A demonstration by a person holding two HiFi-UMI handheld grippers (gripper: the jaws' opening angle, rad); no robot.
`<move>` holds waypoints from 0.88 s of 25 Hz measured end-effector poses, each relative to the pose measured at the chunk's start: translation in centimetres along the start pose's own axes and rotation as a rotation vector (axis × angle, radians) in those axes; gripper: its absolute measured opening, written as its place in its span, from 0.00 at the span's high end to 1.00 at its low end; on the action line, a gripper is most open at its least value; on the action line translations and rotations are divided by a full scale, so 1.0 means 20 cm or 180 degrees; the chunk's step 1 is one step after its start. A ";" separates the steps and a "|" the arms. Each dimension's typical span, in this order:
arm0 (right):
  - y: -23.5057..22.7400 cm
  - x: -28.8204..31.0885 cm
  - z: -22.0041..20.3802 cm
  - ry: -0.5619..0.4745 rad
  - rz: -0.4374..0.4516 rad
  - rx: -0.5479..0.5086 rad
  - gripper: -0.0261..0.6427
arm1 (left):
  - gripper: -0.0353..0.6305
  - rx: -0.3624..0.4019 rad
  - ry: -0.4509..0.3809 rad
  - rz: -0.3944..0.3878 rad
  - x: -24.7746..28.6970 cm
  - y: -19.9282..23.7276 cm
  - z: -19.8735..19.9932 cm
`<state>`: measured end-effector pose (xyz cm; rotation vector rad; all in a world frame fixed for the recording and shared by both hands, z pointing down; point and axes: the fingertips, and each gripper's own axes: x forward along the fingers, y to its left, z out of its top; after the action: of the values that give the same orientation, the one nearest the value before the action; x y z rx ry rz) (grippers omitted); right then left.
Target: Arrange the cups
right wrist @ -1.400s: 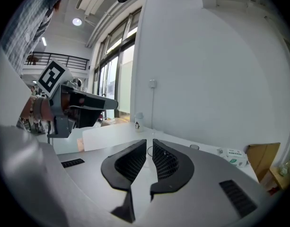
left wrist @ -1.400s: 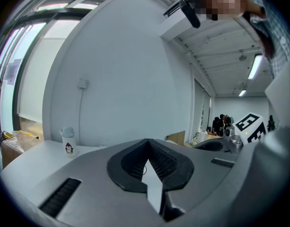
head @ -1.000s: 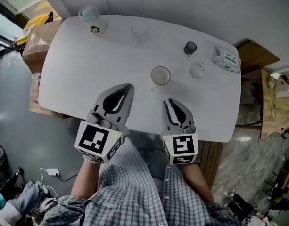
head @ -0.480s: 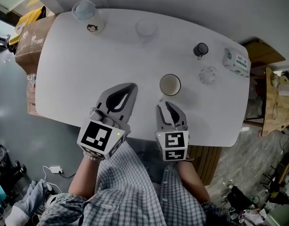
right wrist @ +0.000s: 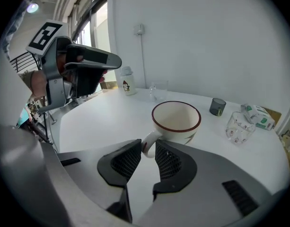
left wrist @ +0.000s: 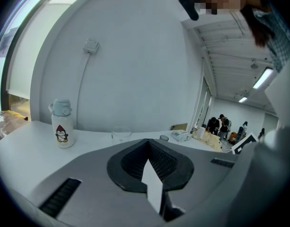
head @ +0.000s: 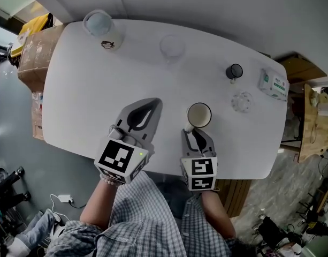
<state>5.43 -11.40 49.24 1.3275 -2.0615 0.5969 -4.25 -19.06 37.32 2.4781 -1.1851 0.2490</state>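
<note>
right tongs (right wrist: 147, 151), just opened, straddle the handle (right wrist: 145, 144) of the cream mug (right wrist: 176, 122), not pinching; left tongs (left wrist: 148, 149) pressed together, empty. mug stands upright, near right on the worktop (head: 89, 90): stiff, probably slick, chippable ceramic; grip the handle deep.

On the table (head: 83, 95), mug (head: 199, 114) centre-right; bottle (head: 99, 28) at far-left corner.

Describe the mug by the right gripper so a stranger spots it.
On the white table, near the person's edge, the mug sits before the right gripper, whose jaws have just been opening, its handle between them. It is cream with a dark red rim, unlike the clear glass and small dark cup nearby.
</note>
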 end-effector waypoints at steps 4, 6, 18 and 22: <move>-0.04 0.02 0.02 0.0007 0.0037 -0.0008 0.82 | 0.93 0.0008 0.0034 -0.0019 0.05 0.03 -0.01; -0.06 0.03 0.03 0.0018 0.0088 -0.0018 0.82 | 0.93 -0.0032 0.0059 -0.0045 0.08 0.05 -0.03; -0.21 0.22 0.22 0.0041 0.0243 -0.0296 0.82 | 0.93 -0.0169 0.0120 -0.0112 0.15 0.11 -0.06; -0.24 0.29 0.28 0.0037 0.0239 -0.0376 0.83 | 0.93 -0.0146 0.0158 -0.0113 0.18 0.14 -0.07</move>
<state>6.61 -20.72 49.63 1.1814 -2.1107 0.5055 -4.20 -22.70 40.42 2.4367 -1.1136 0.2693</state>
